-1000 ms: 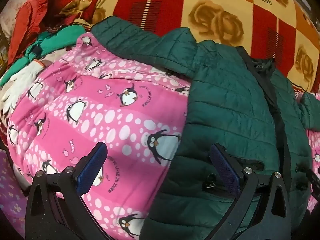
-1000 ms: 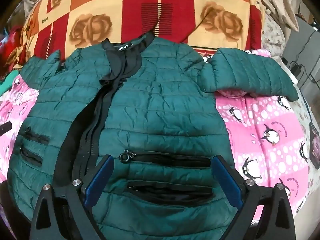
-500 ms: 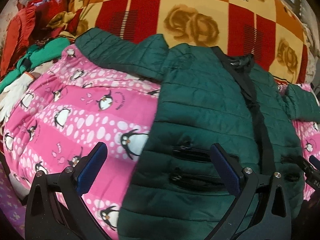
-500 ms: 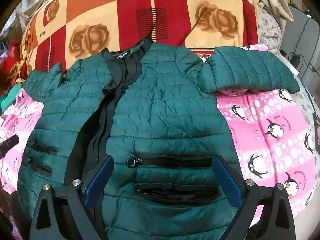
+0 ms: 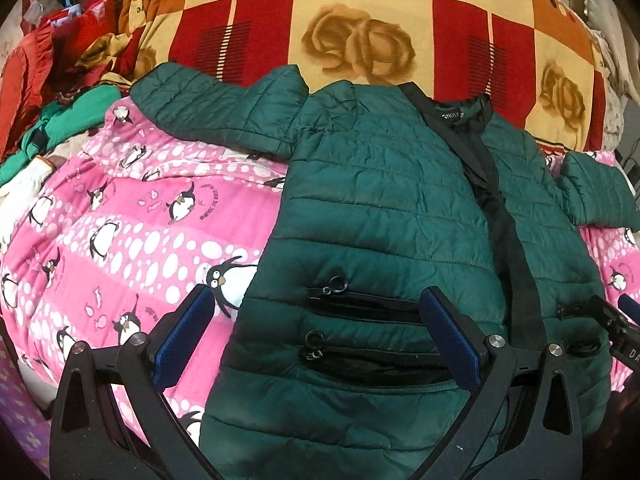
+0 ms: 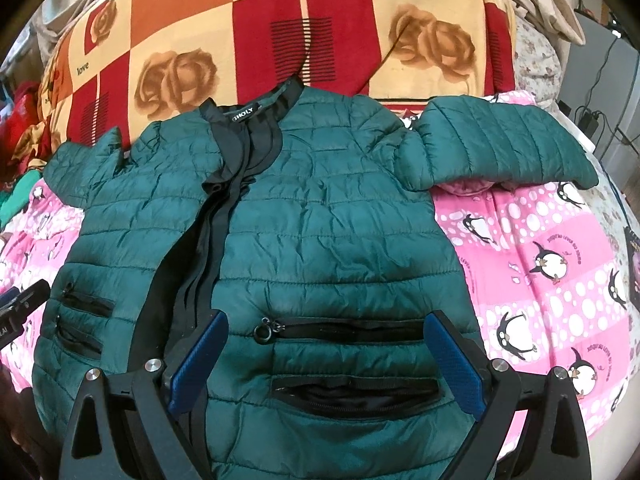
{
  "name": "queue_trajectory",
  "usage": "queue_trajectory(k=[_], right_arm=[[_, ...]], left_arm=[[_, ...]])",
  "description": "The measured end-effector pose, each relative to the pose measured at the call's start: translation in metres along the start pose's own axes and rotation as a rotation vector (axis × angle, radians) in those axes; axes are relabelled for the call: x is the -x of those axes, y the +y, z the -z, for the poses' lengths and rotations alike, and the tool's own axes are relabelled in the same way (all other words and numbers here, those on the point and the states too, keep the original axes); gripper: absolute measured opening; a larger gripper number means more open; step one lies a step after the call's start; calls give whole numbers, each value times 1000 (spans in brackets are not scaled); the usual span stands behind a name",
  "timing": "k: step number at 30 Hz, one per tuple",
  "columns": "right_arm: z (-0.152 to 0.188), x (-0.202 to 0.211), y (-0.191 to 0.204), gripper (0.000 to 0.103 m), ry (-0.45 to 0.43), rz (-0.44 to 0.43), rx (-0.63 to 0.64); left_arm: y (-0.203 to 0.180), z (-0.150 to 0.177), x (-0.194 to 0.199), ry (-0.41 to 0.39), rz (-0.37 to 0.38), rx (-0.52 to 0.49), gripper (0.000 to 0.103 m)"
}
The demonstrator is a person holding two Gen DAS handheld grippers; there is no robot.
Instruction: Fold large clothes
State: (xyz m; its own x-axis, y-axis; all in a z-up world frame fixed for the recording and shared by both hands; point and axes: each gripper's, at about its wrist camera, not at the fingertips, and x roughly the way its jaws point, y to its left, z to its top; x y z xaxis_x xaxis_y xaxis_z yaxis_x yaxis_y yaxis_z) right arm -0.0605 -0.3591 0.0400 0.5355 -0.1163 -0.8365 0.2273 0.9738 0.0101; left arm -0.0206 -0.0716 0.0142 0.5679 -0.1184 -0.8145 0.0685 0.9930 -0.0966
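A dark green quilted jacket (image 5: 380, 208) (image 6: 320, 216) lies face up and spread flat on a pink penguin blanket (image 5: 120, 232) (image 6: 540, 248), collar away from me, both sleeves stretched out sideways. Its black zip placket runs down the middle. My left gripper (image 5: 316, 332) hovers open over the jacket's left lower edge and zip pockets, nothing between its blue pads. My right gripper (image 6: 324, 356) stands open above the right-hand pockets, also holding nothing. The tip of the right gripper shows at the right edge of the left wrist view.
A red, orange and cream rose-patterned blanket (image 5: 360, 32) (image 6: 320, 32) covers the bed behind the jacket. A heap of red and green clothes (image 5: 52, 92) lies at the far left. Cables and a grey unit (image 6: 600, 92) stand at the right.
Both grippers have pulled back and up, so more of the jacket shows. The left view has swung right, from the blanket toward the jacket's pockets. Both stayed open.
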Motion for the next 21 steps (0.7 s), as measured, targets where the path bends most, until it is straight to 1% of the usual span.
queue_trajectory(k=[4,6,9,21], right_arm=[[1,0,1,97,-6,2,3],[2,-1,0,97,17,2,0],[1,-2,1,97,30,-5,-7],[3,-3,-1,97,11,5,-4]], left_arm=[[-3,0,-2,-10,2,-7,102],[-6,0,-1,-11,8,-8,102],[-9,0,-1,-9,13,-14,102],[-12,2,-2,-12,16,-24,102]])
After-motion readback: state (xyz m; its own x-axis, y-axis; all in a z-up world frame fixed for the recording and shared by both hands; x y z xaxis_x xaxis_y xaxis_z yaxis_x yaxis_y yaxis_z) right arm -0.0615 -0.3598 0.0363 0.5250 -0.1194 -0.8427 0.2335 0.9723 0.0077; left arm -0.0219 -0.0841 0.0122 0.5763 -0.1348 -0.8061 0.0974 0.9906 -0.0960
